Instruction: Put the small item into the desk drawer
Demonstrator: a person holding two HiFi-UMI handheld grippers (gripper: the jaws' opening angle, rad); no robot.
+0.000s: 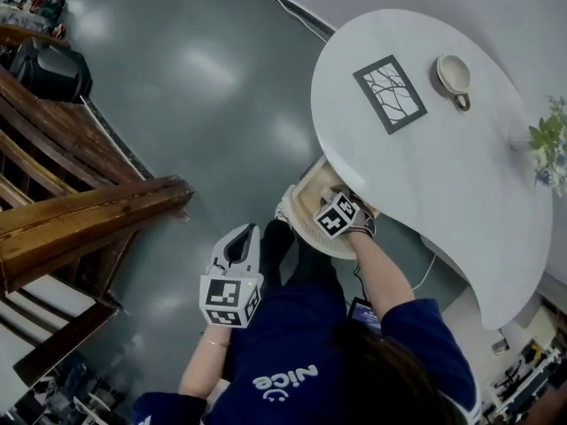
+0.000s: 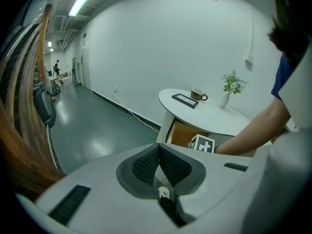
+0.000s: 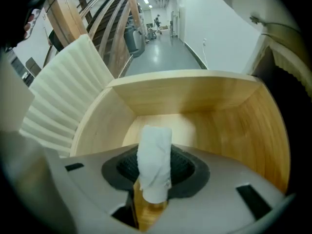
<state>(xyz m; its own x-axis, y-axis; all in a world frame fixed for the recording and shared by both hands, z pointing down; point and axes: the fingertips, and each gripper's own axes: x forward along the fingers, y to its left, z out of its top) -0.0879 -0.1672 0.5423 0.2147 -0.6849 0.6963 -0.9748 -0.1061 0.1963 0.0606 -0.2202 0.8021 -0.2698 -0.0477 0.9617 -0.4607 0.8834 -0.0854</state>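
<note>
The small item is a white, cloth-like roll (image 3: 155,162), and my right gripper (image 3: 155,172) is shut on it, holding it upright. That gripper reaches into the open wooden drawer (image 3: 214,126) of the white round desk (image 1: 416,162); the roll hangs over the drawer's light wood floor. In the head view the right gripper's marker cube (image 1: 337,214) sits over the drawer (image 1: 312,193), and the roll is hidden there. My left gripper (image 1: 241,248) hangs low at the left, away from the desk, its pads (image 2: 168,167) together and empty.
On the desk lie a framed picture (image 1: 390,93), a cup (image 1: 454,75) and a small plant (image 1: 549,144). The drawer's ribbed white front (image 3: 63,106) stands at its left. A wooden staircase (image 1: 62,211) fills the left side, over a grey floor.
</note>
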